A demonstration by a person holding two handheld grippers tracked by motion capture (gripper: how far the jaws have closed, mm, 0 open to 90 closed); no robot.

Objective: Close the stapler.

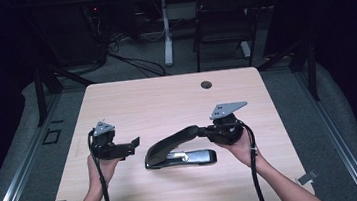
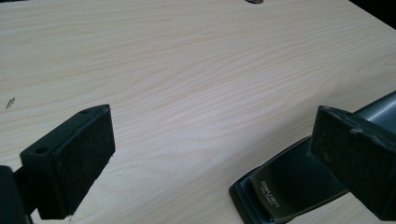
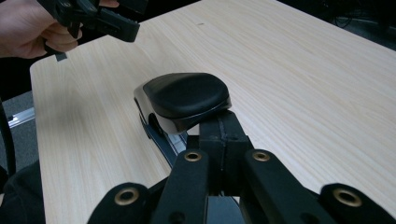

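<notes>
- Stapler (image 1: 179, 150), black with a metal base, lies on the surface (image 1: 166, 97) between the two tongs; its long arm is raised at an angle, with the far end lifted toward the right tongs (image 1: 201, 131).
- Surface is pale wood grain with a small round grommet (image 1: 206, 84) at its far edge, well beyond both tongs.
- Right tongs, held in the person's right hand (image 1: 239, 147), point toward the left tongs (image 1: 136, 146); in the right gripper view the jaws are drawn fully together just behind the rounded black tip of the stapler's arm (image 3: 187, 95). Whether they pinch that tip or merely touch it I cannot tell, as the contact is hidden behind the jaws.
- Left tongs, held in the person's left hand (image 1: 100, 164), sit just beside the stapler's low end and apart from it, pointing toward it. Their jaws stand wide apart and hold nothing; bare surface shows between the pads (image 2: 81, 163) in the left gripper view.
- Stapler's low end, with a small printed brand mark (image 2: 271, 198), lies close in front of one jaw of the left tongs in that view.
</notes>
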